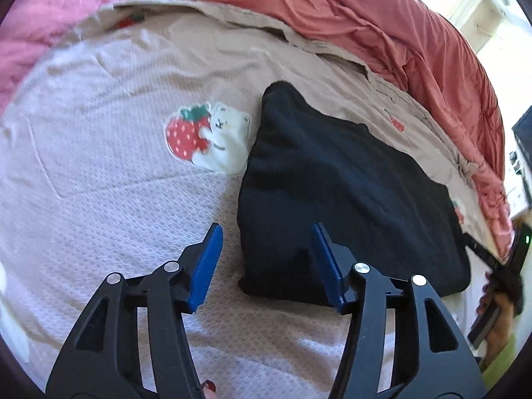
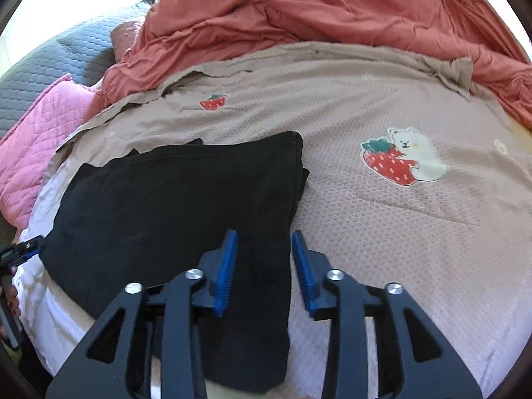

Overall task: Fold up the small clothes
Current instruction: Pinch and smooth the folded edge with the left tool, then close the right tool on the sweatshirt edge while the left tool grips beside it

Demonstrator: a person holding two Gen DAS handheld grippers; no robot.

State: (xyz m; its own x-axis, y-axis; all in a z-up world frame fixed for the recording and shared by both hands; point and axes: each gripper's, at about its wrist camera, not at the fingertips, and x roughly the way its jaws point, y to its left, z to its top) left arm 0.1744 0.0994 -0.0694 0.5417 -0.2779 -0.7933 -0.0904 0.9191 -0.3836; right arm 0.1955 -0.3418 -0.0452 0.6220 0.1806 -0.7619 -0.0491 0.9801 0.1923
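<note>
A folded black garment [image 2: 173, 206] lies on the beige strawberry-print bedspread [image 2: 382, 232].

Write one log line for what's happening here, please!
stage: fold done | black garment: folded on bedspread | left hand-held gripper: open, empty | right hand-held gripper: open over garment edge

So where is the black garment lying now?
The black garment lies folded on the beige bedspread, left of the strawberry bear patch in the right wrist view, in front of the red blanket.
</note>
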